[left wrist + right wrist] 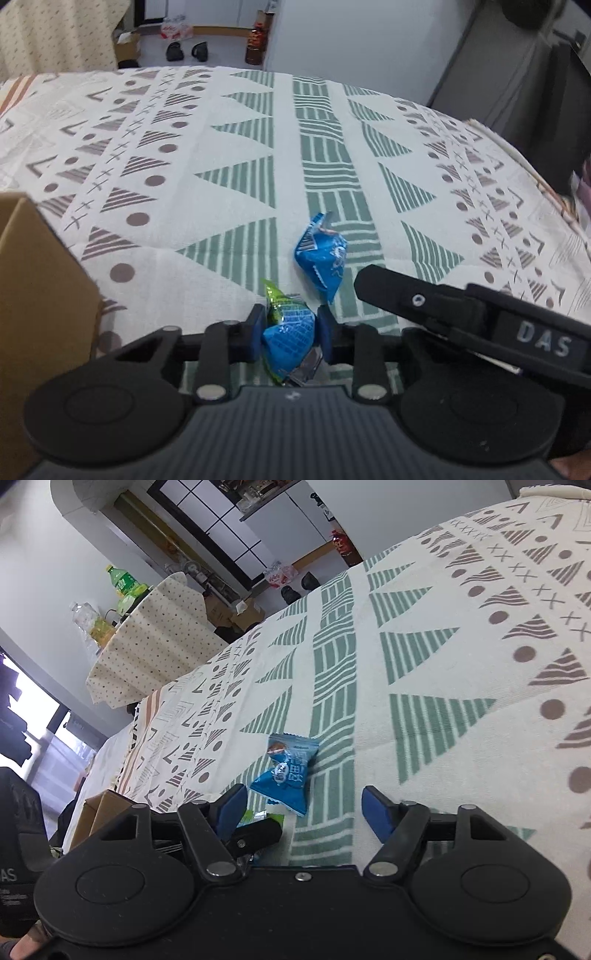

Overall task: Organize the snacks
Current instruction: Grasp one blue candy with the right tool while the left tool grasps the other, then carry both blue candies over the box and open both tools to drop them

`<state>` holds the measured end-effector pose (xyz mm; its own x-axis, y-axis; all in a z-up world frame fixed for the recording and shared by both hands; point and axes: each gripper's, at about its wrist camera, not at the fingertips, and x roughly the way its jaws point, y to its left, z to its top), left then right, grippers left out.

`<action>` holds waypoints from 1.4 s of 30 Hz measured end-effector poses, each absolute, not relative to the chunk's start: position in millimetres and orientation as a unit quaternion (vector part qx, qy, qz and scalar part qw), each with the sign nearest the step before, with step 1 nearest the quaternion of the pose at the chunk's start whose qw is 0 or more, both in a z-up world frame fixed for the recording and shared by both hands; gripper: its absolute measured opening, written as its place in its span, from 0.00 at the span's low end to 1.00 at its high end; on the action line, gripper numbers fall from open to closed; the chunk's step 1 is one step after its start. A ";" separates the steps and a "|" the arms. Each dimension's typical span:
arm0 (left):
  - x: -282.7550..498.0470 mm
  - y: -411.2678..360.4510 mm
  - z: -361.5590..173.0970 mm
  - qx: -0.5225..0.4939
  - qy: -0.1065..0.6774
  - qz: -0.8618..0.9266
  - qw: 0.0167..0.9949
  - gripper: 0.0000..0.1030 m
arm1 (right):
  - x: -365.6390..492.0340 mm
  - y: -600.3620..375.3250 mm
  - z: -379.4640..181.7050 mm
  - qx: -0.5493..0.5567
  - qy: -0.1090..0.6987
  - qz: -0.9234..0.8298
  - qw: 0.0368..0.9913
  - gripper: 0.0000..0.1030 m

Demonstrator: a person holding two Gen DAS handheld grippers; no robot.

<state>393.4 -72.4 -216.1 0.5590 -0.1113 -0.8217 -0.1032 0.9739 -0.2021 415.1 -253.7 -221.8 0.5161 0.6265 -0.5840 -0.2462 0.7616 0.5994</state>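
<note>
My left gripper (290, 334) is shut on a blue and green snack packet (290, 338), just above the patterned tablecloth (229, 155). A second blue snack packet (322, 258) lies on the cloth just ahead of it. In the right wrist view that blue packet (286, 771) lies between and just beyond the fingers of my right gripper (304, 810), which is open and empty. The right gripper's finger (406, 291) shows in the left wrist view, right of the blue packet.
A cardboard box (33, 295) stands at the left, close to my left gripper; its corner also shows in the right wrist view (99, 808). Beyond the table's far edge are shoes (186, 51) on the floor and a side table with bottles (122, 583).
</note>
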 end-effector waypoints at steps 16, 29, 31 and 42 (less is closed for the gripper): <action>399.3 -42.7 -197.9 -0.114 0.450 0.059 0.884 0.25 | 441.6 -231.8 -237.5 0.277 0.422 0.254 0.825 0.55; 393.6 -42.9 -190.5 -0.122 0.452 0.064 0.881 0.25 | 430.1 -234.4 -227.3 0.264 0.447 0.252 0.816 0.22; 390.3 -43.2 -187.4 -0.122 0.450 0.064 0.883 0.25 | 427.1 -237.8 -222.8 0.263 0.442 0.253 0.819 0.21; 359.6 -37.6 -157.9 -0.131 0.434 0.071 0.889 0.25 | 399.9 -249.1 -195.2 0.254 0.419 0.247 0.836 0.19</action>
